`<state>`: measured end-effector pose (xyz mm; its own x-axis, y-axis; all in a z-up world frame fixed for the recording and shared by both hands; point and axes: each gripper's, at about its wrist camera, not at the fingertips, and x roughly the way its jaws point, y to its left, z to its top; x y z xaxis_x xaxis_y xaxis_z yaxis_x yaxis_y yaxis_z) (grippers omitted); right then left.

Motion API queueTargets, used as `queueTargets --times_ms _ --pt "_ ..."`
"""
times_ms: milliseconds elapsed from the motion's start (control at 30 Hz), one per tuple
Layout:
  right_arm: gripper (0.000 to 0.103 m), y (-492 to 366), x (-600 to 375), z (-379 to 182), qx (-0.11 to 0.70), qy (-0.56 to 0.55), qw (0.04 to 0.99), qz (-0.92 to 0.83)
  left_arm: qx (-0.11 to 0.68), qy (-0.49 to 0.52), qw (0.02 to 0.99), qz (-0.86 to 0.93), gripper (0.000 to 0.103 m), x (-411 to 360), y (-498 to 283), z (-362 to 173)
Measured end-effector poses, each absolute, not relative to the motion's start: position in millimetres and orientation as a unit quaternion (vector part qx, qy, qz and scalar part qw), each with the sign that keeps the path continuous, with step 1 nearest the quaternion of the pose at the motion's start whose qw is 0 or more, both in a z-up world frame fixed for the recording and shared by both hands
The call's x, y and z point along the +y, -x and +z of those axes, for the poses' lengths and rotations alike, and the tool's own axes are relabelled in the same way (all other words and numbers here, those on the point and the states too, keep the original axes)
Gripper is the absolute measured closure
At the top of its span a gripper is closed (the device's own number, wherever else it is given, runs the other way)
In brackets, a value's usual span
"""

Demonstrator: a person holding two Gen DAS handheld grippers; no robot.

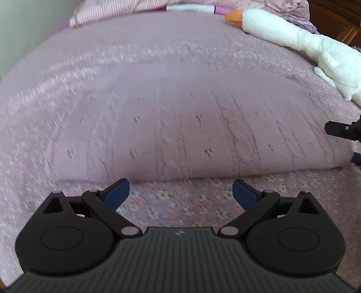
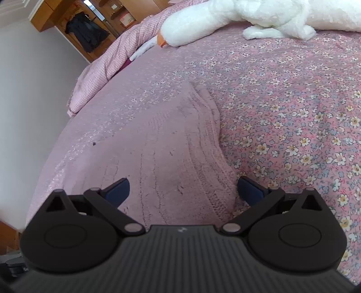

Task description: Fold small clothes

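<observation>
A pink knitted garment (image 1: 203,130) lies flat on the floral bedspread (image 1: 180,202). In the left wrist view my left gripper (image 1: 181,191) hovers open just short of the garment's near hem, nothing between its blue pads. My right gripper (image 1: 343,130) shows there as a black piece at the garment's right edge. In the right wrist view my right gripper (image 2: 183,189) is open over the knitted garment (image 2: 162,144), straddling its ribbed right edge without holding it.
A white plush goose (image 1: 293,38) with an orange beak lies at the far right of the bed; the same goose (image 2: 225,20) fills the top of the right wrist view. Checked pink pillows (image 2: 112,58) sit at the head. A wall (image 2: 27,90) runs along the left.
</observation>
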<state>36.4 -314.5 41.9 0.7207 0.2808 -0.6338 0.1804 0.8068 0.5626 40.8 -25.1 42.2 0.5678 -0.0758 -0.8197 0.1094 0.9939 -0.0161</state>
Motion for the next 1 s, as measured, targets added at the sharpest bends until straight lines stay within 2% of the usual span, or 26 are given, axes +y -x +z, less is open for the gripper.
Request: queueTargets --times_ms 67,200,433,767,1000 --pt "0.000 -36.3 -315.0 41.7 0.370 -0.314 0.874 0.037 0.469 -0.008 0.881 -0.052 0.002 -23.7 -42.0 40.5" --pt "0.019 -37.7 -316.5 40.6 0.368 -0.331 0.868 0.043 0.469 -0.015 0.882 -0.047 0.002 -22.6 -44.4 40.2" --pt "0.038 -38.0 -317.1 39.8 0.367 -0.333 0.868 0.035 0.464 -0.026 0.884 -0.044 0.002 -24.8 -47.2 44.0" --pt "0.039 -36.5 -316.8 37.7 0.363 -0.336 0.868 0.039 0.461 -0.038 0.886 -0.037 0.002 -27.1 -44.6 47.4" --pt "0.033 -37.7 -321.7 29.7 0.339 -0.361 0.866 0.063 0.464 -0.044 0.884 -0.028 0.002 -27.1 -44.8 48.0"
